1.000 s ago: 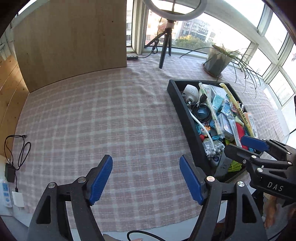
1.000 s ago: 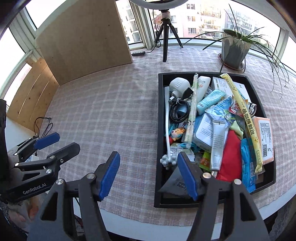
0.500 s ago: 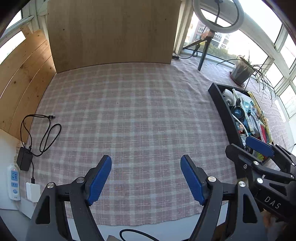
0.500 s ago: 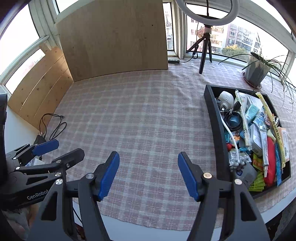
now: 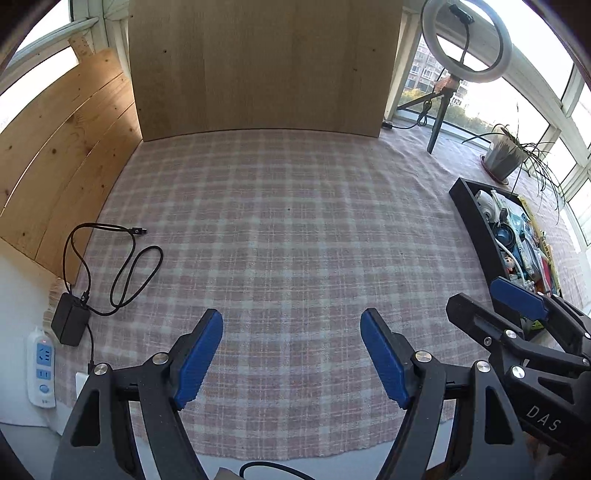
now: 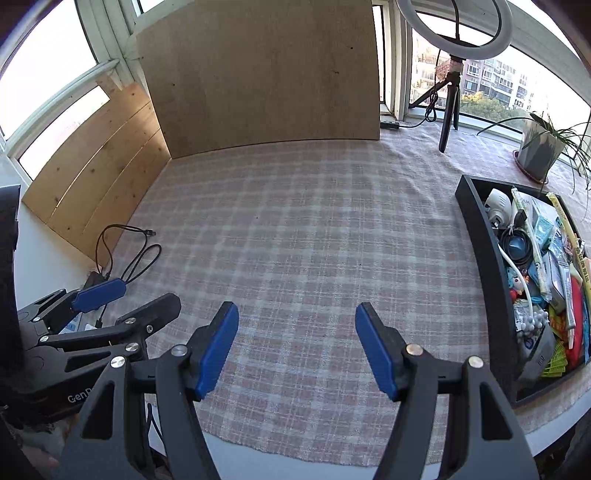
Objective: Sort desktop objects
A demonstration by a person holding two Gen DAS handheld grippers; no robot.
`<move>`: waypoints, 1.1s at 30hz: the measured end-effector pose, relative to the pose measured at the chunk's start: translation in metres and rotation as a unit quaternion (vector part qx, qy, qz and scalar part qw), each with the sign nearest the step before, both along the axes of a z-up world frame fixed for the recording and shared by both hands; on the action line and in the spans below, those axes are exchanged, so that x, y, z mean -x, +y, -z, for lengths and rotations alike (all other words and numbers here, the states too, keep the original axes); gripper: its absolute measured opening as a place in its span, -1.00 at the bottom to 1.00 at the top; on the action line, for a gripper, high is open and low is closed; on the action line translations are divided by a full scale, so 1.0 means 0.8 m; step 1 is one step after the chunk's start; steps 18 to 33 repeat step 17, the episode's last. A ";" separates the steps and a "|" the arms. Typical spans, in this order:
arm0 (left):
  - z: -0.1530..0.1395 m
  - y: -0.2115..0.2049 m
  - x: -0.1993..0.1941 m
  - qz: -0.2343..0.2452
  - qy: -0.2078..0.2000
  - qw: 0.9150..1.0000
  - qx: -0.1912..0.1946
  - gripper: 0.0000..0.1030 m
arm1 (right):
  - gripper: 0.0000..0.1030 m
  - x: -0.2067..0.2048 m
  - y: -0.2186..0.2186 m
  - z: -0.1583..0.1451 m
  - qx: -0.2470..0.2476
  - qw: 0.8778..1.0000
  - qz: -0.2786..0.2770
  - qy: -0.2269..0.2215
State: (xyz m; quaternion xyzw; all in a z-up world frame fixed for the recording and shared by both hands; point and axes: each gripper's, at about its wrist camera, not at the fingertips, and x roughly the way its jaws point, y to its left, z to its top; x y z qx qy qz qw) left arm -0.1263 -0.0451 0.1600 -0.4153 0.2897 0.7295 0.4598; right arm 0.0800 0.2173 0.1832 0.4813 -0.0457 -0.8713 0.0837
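Nearest the cameras, the left gripper (image 5: pixel 291 354) and the right gripper (image 6: pixel 295 347) hover side by side over the near edge of the counter, each with its jaws spread wide and nothing between them, probably so that either could take an object. Beyond them the plaid cloth (image 5: pixel 288 229) lies bare, perhaps as a sorting area, with only a black charger cable (image 5: pixel 114 258) at its left edge. The desktop objects, among them tubes, a coiled cable and packets, are all heaped in the black tray (image 6: pixel 480 243) at the right, short of the potted plant (image 6: pixel 539 151) and ring light (image 6: pixel 454 29); this fits either objects already gathered there or objects waiting to be laid out.
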 end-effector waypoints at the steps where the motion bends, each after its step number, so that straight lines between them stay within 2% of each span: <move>1: 0.001 0.000 0.004 -0.001 -0.002 1.000 0.001 0.46 | 0.26 0.001 -0.002 0.001 -0.001 1.000 0.001 -0.001; 7: 0.008 0.002 0.019 -0.007 -0.009 1.000 0.003 0.46 | 0.27 0.008 -0.006 0.011 -0.004 1.000 0.004 -0.010; 17: 0.019 0.010 0.016 0.003 0.002 1.000 0.013 0.46 | 0.27 0.017 -0.008 0.025 -0.003 1.000 0.012 -0.020; 33: 0.019 0.010 0.016 0.003 0.002 1.000 0.013 0.46 | 0.27 0.017 -0.008 0.025 -0.003 1.000 0.012 -0.020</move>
